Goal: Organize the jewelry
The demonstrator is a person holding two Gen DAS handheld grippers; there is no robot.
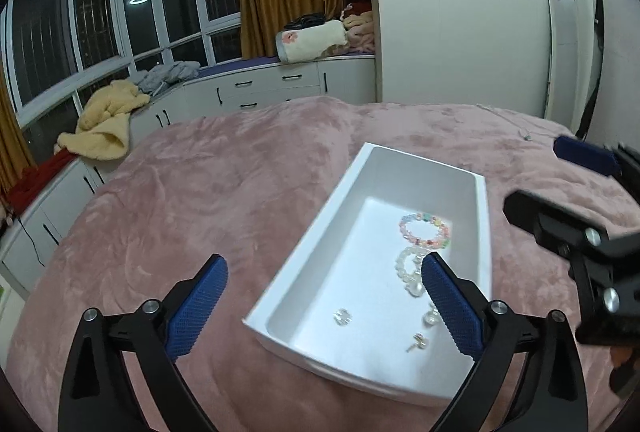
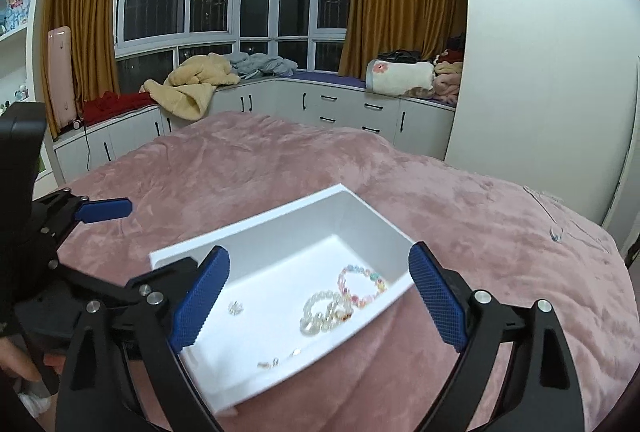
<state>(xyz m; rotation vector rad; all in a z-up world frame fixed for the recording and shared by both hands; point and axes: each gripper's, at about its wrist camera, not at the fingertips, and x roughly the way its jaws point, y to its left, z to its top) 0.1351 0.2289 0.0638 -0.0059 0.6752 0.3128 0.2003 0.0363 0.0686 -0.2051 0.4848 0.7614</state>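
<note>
Tray (image 1: 482, 232) on pink blanket (image 1: 200, 191), left gripper (image 1: 324, 302) and right gripper (image 2: 320, 296) spread wide, empty, small blurred pieces (image 2: 276, 362), perhaps earrings.

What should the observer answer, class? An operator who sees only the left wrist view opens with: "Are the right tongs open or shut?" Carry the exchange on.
Observer: Open wide. The right tongs hold nothing and hang over the white tray.
Operator: The clear bracelet is half hidden for me. How does it lie?
Observer: The clear bracelet lies on the tray floor, its edge overlapping the colourful bracelet.
Operator: Is any jewelry outside the tray?
Observer: Yes, a small clear piece lies on the pink blanket, to the right of the tray. It is too small to tell what it is.
</note>
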